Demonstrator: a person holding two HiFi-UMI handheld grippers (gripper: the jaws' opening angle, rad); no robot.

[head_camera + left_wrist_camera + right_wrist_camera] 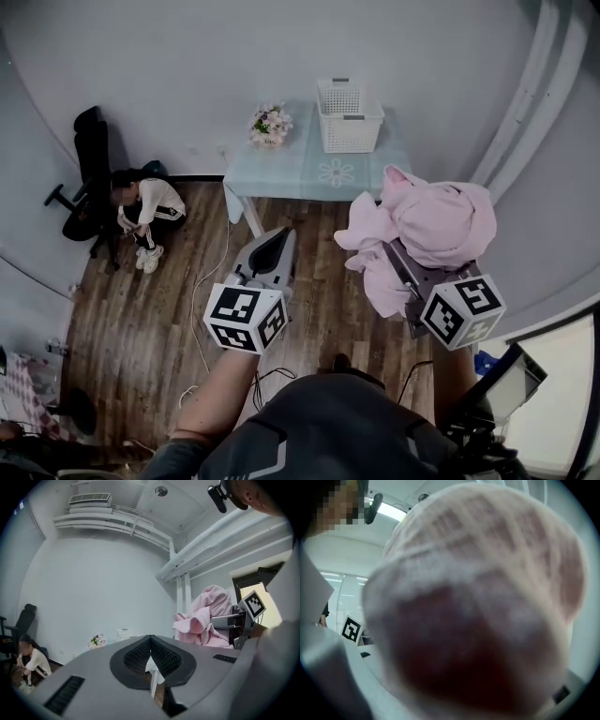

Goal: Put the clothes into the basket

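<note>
A bundle of pink clothes (441,220) is bunched on my right gripper (401,251), which is shut on it; part of the cloth hangs below the jaws. The same pink clothes (478,597) fill the right gripper view and hide the jaws there. From the left gripper view the pink clothes (206,616) show at the right. My left gripper (278,239) is level beside them, shut, with nothing held; its tips meet (150,638). A white slatted basket (351,129) stands on a pale blue table (281,173) ahead, well beyond both grippers.
A smaller white basket (339,94) stands behind the big one. A bunch of flowers (270,124) sits at the table's far left corner. A person (145,211) sits on the wood floor at the left beside a black office chair (92,169). A white cable (202,291) runs across the floor.
</note>
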